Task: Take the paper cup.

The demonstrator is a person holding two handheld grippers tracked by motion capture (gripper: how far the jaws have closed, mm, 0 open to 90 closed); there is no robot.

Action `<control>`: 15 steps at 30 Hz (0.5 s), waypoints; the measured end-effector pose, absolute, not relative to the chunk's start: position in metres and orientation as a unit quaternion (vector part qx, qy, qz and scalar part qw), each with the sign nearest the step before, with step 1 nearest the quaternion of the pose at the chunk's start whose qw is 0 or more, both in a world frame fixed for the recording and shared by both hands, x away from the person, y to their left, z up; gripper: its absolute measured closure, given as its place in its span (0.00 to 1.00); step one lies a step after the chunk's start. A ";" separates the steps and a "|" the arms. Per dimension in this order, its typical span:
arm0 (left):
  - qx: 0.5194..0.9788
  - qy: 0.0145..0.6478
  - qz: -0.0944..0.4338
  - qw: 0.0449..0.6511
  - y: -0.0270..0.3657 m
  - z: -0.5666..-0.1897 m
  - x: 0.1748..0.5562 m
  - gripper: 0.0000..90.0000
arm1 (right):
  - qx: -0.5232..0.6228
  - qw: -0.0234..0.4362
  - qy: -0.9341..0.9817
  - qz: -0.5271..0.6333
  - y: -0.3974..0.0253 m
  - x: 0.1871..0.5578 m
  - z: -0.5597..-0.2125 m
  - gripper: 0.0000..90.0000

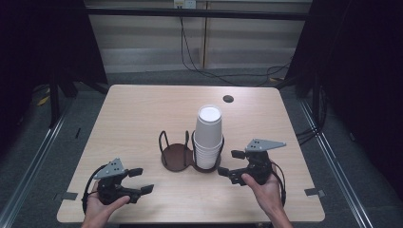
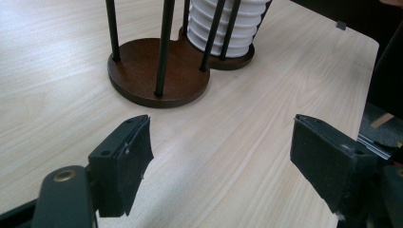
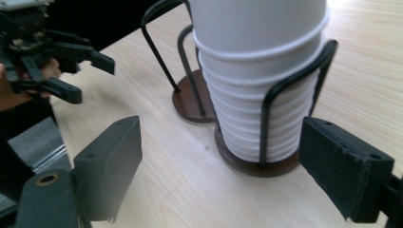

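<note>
At the left of the high view we hold the left gripper (image 1: pixel 138 180) low over the pale wooden counter (image 1: pixel 133 114), its fingers (image 2: pixel 124 161) spread wide with nothing between them, well short of the rack. Ahead of it stands the dark brown two-ring wire cup holder (image 1: pixel 175 154): its left ring is empty, and its right ring carries the tall stack of white paper cups (image 1: pixel 208 137), nested and rising well above the wire loops. To the right, just beside that stack, sits the right gripper (image 1: pixel 230 163), its fingers (image 3: pixel 110 164) also wide apart and holding nothing, pointed at the lower cups.

We judge the risks from here to be these. The stack is tall and the holder light, so a sideways nudge could tip both. Closing low would catch the wire upright (image 3: pixel 266 128) along with the cups. Pinching thin paper too hard would crush a rim, and nested cups may lift as a clump.
</note>
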State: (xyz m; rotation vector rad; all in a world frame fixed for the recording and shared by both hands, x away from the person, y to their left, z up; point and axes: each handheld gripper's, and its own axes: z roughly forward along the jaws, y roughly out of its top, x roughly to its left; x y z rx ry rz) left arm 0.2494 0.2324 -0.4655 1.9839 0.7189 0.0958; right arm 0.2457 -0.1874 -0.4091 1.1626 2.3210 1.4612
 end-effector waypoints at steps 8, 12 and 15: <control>0.819 0.294 0.036 0.491 0.233 -0.465 0.249 0.24 | 0.368 0.052 0.784 0.497 -0.181 0.262 -0.391 0.17; 0.821 0.292 0.037 0.489 0.233 -0.465 0.248 0.24 | 0.368 0.060 0.782 0.499 -0.182 0.267 -0.385 0.17; 0.823 0.291 0.037 0.487 0.233 -0.465 0.248 0.24 | 0.367 0.059 0.781 0.502 -0.183 0.270 -0.380 0.17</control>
